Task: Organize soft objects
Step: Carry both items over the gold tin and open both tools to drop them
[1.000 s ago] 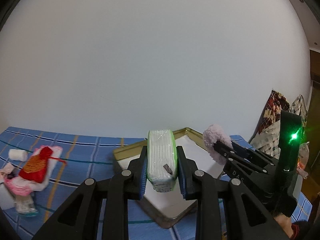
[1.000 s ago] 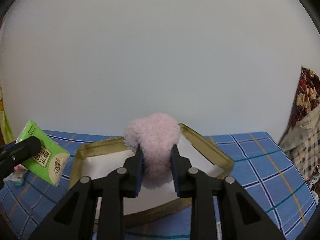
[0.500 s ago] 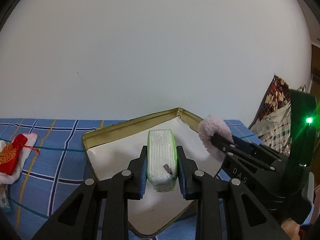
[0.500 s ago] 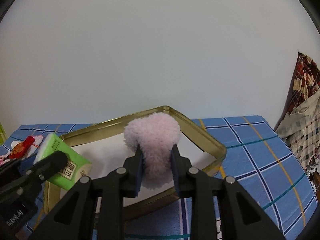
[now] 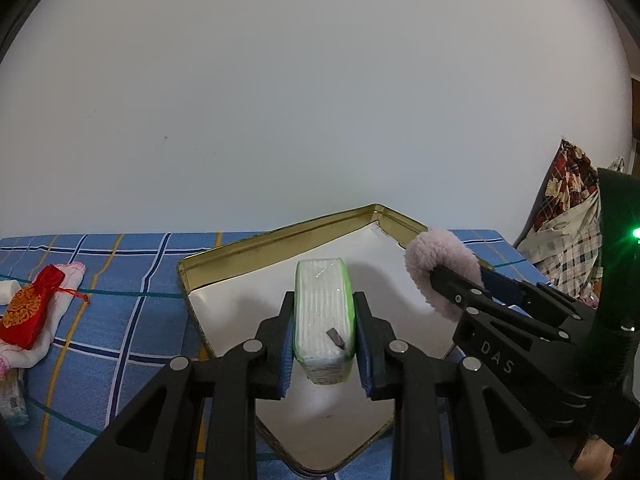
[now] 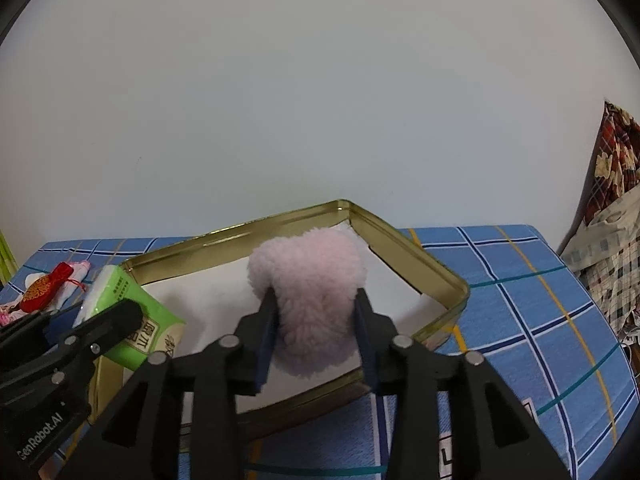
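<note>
My left gripper [image 5: 323,298] is shut on a green pack of tissues [image 5: 320,320], held end-on just above the white lining of a shallow golden tin [image 5: 256,248]. The same pack [image 6: 132,304] shows at the left of the right wrist view. A pink fluffy plush piece [image 6: 308,264] fills the gap in my right gripper [image 6: 315,296], whose jaws are opening. Both pads still touch the plush. It hangs over the tin's [image 6: 420,256] near right part. In the left wrist view the plush [image 5: 436,256] sits at the tips of the right gripper [image 5: 460,276].
The tin lies on a blue plaid cloth [image 6: 520,320] against a white wall. A red embroidered pouch [image 5: 28,312] rests on white and pink cloths at the far left, with a small packet [image 5: 12,400] near it. Patterned fabrics [image 5: 568,216] are piled at the right edge.
Both grippers moved forward and down over the tin, which now looks larger and nearer. The right jaws have widened a little around the plush. The left grip on the tissue pack is unchanged.
</note>
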